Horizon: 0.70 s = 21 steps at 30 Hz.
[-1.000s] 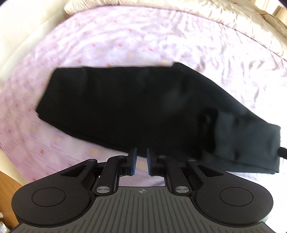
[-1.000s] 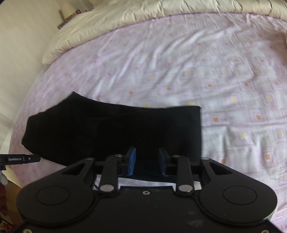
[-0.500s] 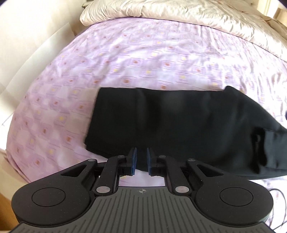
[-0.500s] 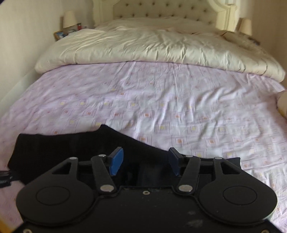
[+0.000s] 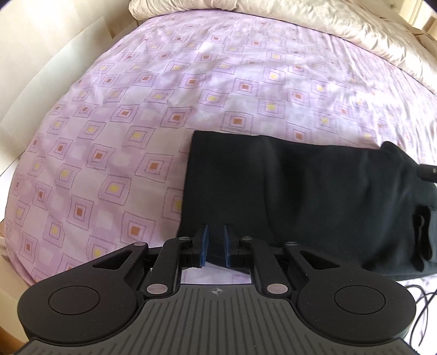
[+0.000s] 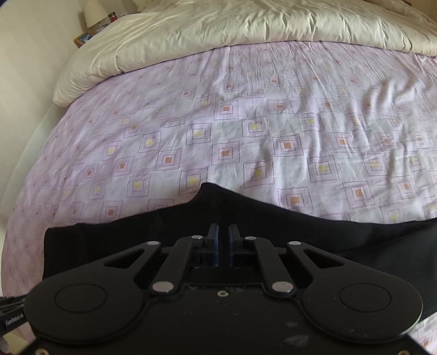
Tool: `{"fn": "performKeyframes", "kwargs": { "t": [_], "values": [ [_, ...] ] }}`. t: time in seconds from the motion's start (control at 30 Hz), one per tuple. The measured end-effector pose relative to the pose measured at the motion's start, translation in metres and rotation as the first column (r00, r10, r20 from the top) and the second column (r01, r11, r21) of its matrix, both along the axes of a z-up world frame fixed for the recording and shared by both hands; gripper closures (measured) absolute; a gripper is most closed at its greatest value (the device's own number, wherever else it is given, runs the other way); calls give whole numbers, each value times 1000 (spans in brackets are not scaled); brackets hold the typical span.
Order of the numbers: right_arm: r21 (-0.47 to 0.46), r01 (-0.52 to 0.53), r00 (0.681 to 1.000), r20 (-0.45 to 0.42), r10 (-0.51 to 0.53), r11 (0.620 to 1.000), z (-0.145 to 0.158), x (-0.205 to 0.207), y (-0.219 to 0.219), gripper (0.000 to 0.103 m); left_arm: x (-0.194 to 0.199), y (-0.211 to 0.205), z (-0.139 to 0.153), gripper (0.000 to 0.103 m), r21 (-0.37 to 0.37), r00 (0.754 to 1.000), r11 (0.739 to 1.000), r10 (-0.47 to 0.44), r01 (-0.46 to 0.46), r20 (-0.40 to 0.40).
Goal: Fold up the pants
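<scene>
The right gripper [image 6: 223, 247], fingers just closed, sits over black pants [image 6: 114, 240] on the bedsheet [image 6: 245, 123].

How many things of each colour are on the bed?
Black: 1, the pants
Cream: 1, the duvet
Purple: 1, the patterned sheet underneath
Total: 3

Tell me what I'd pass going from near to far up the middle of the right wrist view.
Right gripper, fingers nearly shut with black cloth seen in the gap → black pants → lilac patterned sheet → cream duvet.
</scene>
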State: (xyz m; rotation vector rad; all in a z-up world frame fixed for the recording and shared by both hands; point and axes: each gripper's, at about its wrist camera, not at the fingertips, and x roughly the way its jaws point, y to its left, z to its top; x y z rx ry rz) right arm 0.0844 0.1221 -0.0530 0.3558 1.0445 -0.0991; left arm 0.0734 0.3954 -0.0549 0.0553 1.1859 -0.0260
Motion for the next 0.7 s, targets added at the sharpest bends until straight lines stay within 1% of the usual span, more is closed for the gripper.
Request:
{"fn": "performKeyframes", "kwargs": {
  "t": [0.13, 0.23, 0.3, 0.37, 0.4, 0.43, 0.5, 0.57, 0.6, 0.67, 0.7],
  "values": [
    [19, 3, 1000, -6, -3, 1000, -11, 26, -1, 95, 6, 6, -3, 91, -8, 1000, 1000, 2, -2, -3],
    [26, -2, 1000, -31, 3, 1000, -23, 41, 1, 94, 12, 9, -7, 91, -15, 1000, 1000, -3, 3, -12],
    [35, -7, 998, -60, 9, 999, -32, 51, 3, 94, 15, 10, -8, 91, -24, 1000, 1000, -7, 6, -12],
    [30, -6, 994, -113, 10, 1000, -46, 61, 5, 94, 19, 11, -11, 91, -30, 1000, 999, -11, 11, -18],
    [28, -4, 989, -150, 8, 1000, -54, 65, 6, 100, 21, 11, -13, 91, -34, 1000, 999, -15, 15, -23],
    [26, 3, 987, -161, 2, 1000, -60, 67, 6, 100, 23, 11, -15, 91, -36, 999, 999, -19, 18, -30],
    [24, 8, 989, -148, -4, 1000, -61, 66, 6, 101, 27, 10, -23, 91, -30, 998, 999, -24, 22, -52],
    [10, -11, 988, -151, 12, 1000, -61, 65, 9, 101, 29, 8, -32, 91, -14, 997, 999, -33, 32, -73],
    [-1, -25, 989, -148, 25, 1000, -61, 64, 11, 101, 29, 6, -35, 91, -3, 997, 999, -43, 43, -71],
    [-18, -45, 987, -156, 41, 999, -62, 66, 14, 101, 29, 1, -39, 86, 23, 995, 997, -76, 78, -56],
    [-24, -49, 986, -162, 45, 998, -62, 68, 16, 101, 28, -2, -40, 71, 19, 994, 995, -101, 102, -49]
  ]
}}
